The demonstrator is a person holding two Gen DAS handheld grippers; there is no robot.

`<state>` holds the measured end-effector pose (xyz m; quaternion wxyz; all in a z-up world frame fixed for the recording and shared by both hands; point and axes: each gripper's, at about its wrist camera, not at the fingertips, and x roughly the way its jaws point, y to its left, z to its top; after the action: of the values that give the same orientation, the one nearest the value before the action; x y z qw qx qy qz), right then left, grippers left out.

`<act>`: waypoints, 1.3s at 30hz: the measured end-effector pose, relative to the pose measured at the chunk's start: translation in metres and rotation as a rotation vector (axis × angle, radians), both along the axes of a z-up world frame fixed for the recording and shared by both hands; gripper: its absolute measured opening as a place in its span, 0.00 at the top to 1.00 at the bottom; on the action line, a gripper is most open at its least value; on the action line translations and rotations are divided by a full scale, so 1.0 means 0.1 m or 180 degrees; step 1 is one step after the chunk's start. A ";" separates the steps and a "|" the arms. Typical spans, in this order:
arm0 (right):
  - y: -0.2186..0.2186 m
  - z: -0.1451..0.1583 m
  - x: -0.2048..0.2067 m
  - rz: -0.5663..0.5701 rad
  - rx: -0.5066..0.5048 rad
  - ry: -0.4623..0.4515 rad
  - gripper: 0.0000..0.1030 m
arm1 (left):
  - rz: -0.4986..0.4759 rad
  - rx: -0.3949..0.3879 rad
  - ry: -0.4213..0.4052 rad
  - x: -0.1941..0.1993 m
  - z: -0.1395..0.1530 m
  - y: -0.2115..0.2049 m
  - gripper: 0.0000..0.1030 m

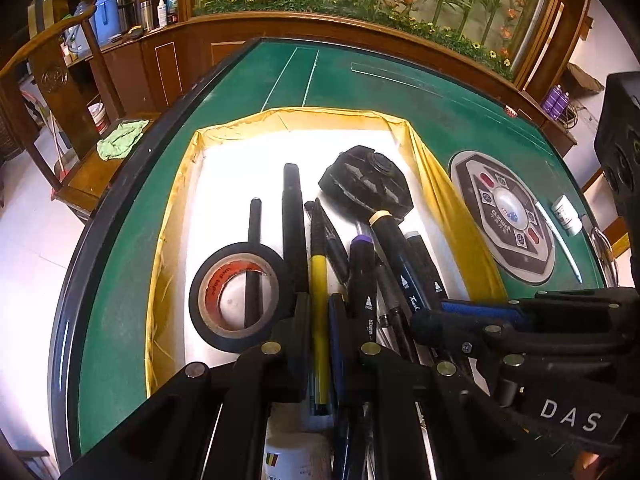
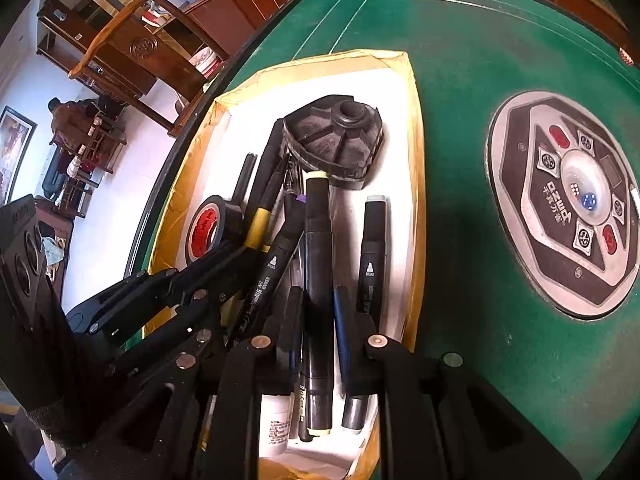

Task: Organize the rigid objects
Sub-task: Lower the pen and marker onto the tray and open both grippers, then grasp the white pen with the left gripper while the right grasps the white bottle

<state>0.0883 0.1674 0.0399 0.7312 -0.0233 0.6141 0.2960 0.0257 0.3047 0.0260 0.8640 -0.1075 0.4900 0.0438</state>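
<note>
1. Two grippers reach down into a white tray edged in yellow tape, on a green table.
2. Left gripper is clamped on a yellow pen; the pen's lower end is hidden.
3. Right gripper pinches a black marker lying among the other markers.
4. A tape roll covers part of a black stick.

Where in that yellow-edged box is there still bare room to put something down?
The box has bare white floor at its far end, beyond the pen tips and left of the black fan-shaped piece. A narrower strip runs between the tape roll and the left wall. The middle is crowded with pens.
</note>
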 end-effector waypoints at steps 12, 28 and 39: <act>-0.12 0.08 -0.02 0.0022 0.0126 -0.0003 0.85 | 0.0064 0.0018 0.0018 -0.08 0.06 -0.08 0.86; -1.78 0.58 0.37 -0.0762 0.0262 -0.0615 0.84 | -0.0081 0.0001 -0.0340 -0.26 0.61 -0.67 0.67; -3.02 0.36 1.28 -0.0701 -0.0549 -0.0839 0.46 | -0.0422 -0.0108 -0.0214 -0.20 0.59 -1.56 0.62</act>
<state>0.2163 -0.1341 0.0758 0.8286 -0.0571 0.5350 0.1549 0.0060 0.1484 0.0848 0.8790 -0.0908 0.4674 -0.0253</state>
